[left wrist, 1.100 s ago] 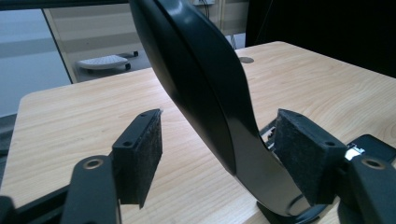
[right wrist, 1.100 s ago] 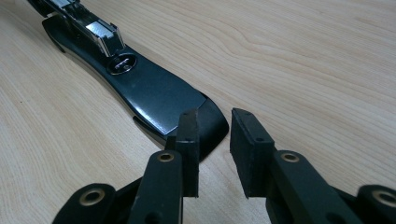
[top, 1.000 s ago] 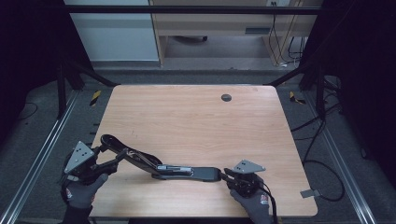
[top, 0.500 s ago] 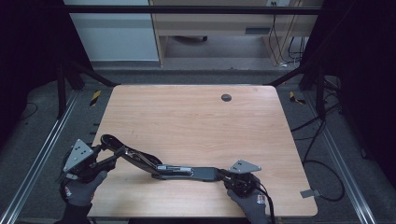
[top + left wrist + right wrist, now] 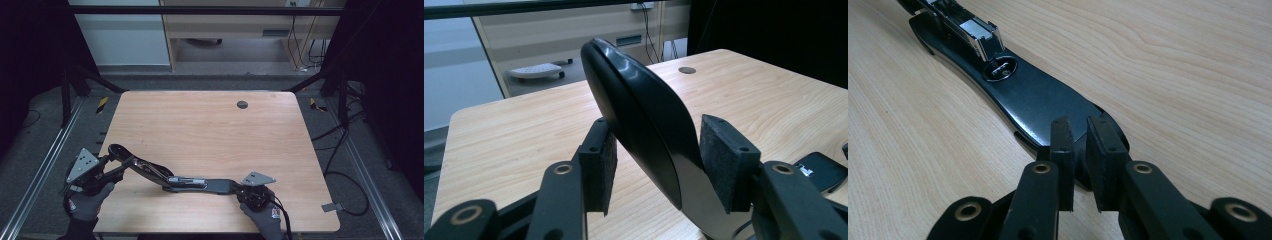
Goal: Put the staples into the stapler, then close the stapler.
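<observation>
Left gripper (image 5: pixel 651 165) clamps the opened black stapler's (image 5: pixel 200 182) handle, right gripper (image 5: pixel 1079 150) nips its base end, both jaws just closing

Soft, even light falls from above onto the table (image 5: pixel 210 135), whose wood shows bright while everything around it sinks into near-black. Shadows on the table are faint and short. In the left gripper view the stapler (image 5: pixel 644 130) carries a pale sheen along its curved top (mild, not blown out), and the room beyond the table blurs softly. The high view is grainy.
</observation>
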The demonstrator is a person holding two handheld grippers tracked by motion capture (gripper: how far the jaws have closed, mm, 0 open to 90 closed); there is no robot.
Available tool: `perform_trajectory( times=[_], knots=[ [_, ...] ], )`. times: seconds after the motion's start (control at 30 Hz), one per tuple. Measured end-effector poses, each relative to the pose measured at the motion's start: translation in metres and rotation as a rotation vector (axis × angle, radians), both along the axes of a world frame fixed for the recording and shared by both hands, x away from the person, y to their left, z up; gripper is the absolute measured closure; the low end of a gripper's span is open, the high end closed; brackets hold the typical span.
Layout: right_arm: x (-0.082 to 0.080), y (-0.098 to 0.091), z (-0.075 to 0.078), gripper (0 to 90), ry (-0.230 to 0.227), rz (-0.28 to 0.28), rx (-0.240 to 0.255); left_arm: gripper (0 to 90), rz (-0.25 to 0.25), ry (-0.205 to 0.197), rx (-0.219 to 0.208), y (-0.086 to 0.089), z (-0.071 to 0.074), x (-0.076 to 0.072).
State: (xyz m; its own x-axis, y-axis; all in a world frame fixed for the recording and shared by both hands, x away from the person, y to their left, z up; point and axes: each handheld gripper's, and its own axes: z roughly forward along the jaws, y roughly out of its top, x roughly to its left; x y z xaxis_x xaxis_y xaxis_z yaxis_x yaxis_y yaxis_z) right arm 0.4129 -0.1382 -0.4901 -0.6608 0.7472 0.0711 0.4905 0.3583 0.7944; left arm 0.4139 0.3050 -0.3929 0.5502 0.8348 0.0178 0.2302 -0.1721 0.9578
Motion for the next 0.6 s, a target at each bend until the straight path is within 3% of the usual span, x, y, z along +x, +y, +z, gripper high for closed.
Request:
perform_trajectory(
  times=[0.27,0.6],
  knots=[
    [0.002,0.004,-0.002,90.0,-0.004,0.007,-0.02,50.6,-0.009,-0.009,0.004,-0.005,0.003,0.0],
    [0.004,0.007,-0.006,90.0,0.015,0.014,-0.015,51.8,-0.016,-0.011,0.018,-0.013,0.009,-0.001]
  ],
)
